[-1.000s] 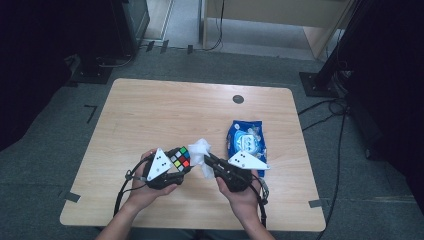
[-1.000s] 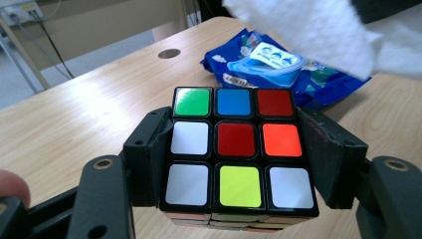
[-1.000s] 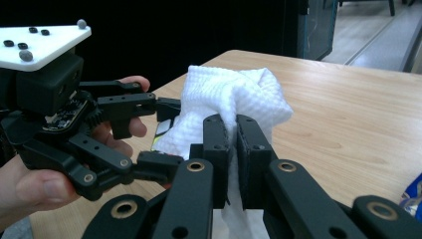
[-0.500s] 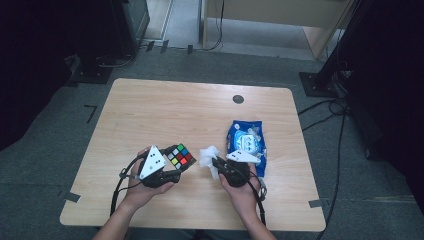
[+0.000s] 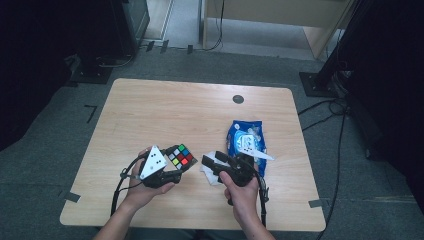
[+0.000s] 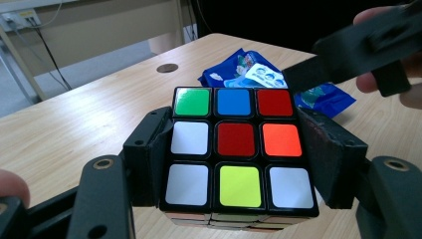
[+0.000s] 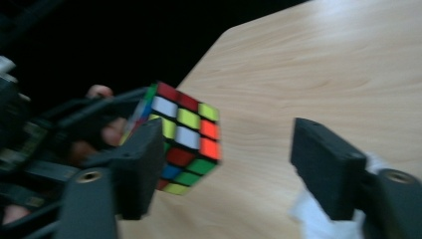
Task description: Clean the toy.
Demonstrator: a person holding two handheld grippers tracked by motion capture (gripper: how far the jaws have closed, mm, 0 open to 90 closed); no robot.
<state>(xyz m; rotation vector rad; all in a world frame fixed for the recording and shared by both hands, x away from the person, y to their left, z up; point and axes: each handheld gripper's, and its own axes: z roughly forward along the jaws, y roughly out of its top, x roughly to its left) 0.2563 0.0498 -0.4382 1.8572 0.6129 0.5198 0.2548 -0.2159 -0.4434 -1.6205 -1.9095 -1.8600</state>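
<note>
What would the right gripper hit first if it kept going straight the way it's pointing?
Probably the multicoloured puzzle cube clamped in the left gripper. The right gripper, jaws just opened with nothing between them, points left toward it, though depth is unclear.

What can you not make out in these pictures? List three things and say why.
- Rubik's cube: underside hidden, left gripper view, bottom edge.
- White wipe: blurred and behind a jaw, right gripper view.
- Blue wipes packet: label too small to read, high view.
</note>
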